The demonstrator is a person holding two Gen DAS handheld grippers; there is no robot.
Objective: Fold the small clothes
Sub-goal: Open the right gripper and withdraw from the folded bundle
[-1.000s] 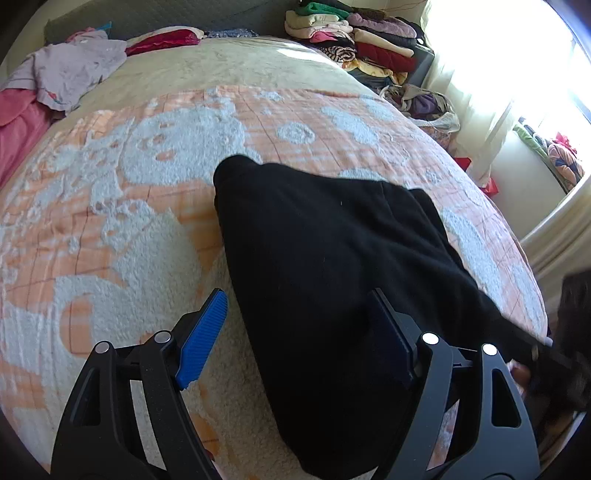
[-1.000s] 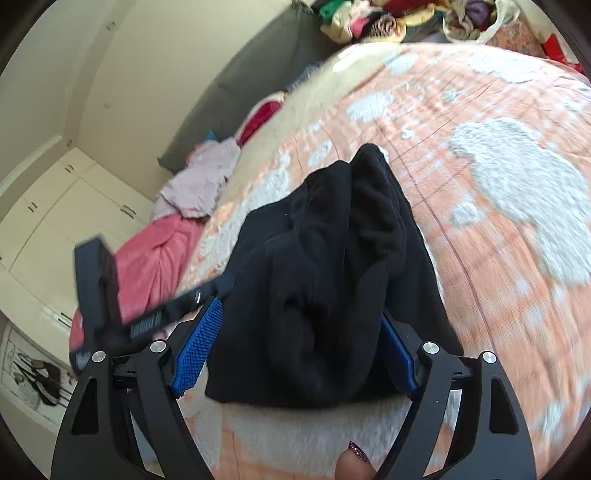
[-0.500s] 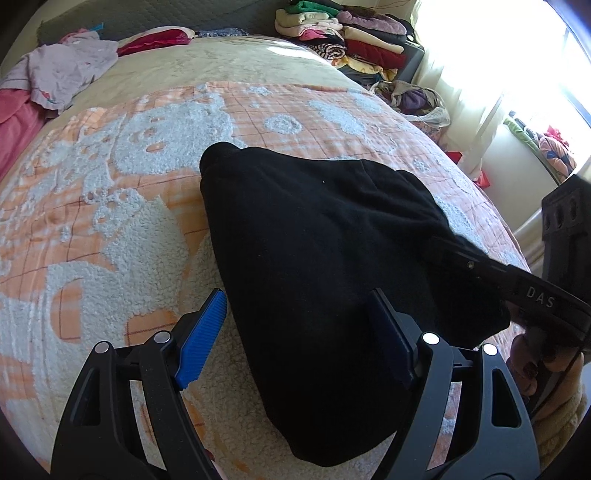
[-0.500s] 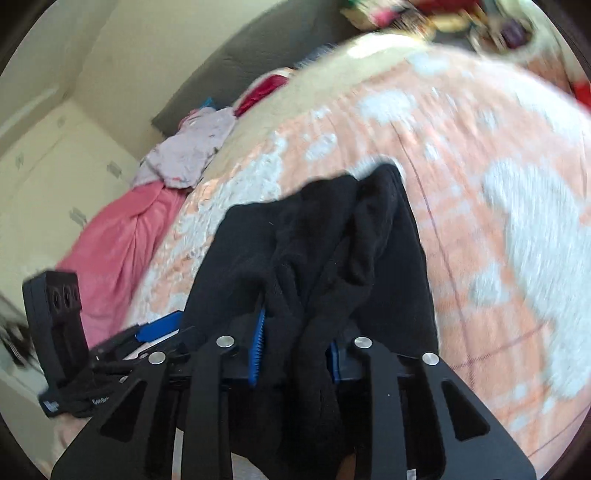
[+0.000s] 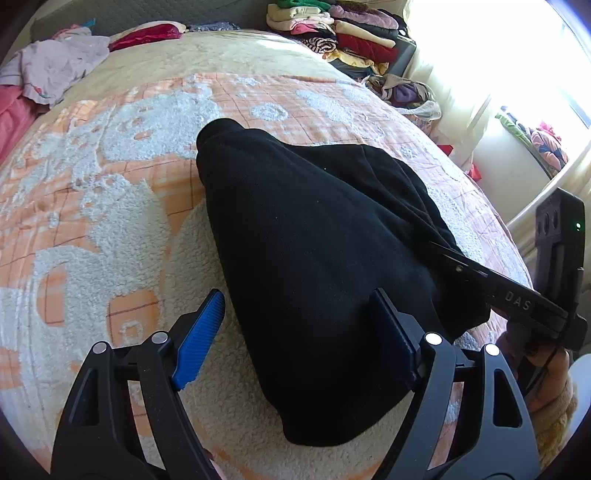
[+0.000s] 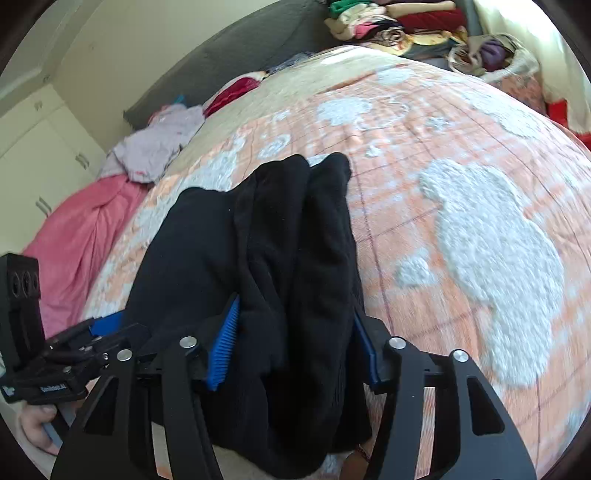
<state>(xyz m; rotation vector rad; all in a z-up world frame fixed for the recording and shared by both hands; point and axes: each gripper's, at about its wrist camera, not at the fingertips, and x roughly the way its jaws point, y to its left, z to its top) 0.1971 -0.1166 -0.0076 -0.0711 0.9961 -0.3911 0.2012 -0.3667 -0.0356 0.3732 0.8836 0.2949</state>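
A black fleece garment lies bunched lengthwise on the orange-and-white blanket. My left gripper hovers open over its near end, the blue left pad above bare blanket and the right finger above the cloth. In the right wrist view the garment runs in thick folds into my right gripper. Its jaws are opening, and a loose bunch of cloth still fills the gap and drapes over the right pad. The right tool's black arm reaches into the garment's right edge.
Stacked folded clothes and a bag of laundry sit past the bed's far corner. A lilac garment and a pink cover lie at the far left. White cupboards stand beyond. A hand holds the right tool.
The right gripper closed tightly on the garment's folds, rolled a little, and now its jaws have spread again with cloth still between them. The left gripper has stayed in place, open.
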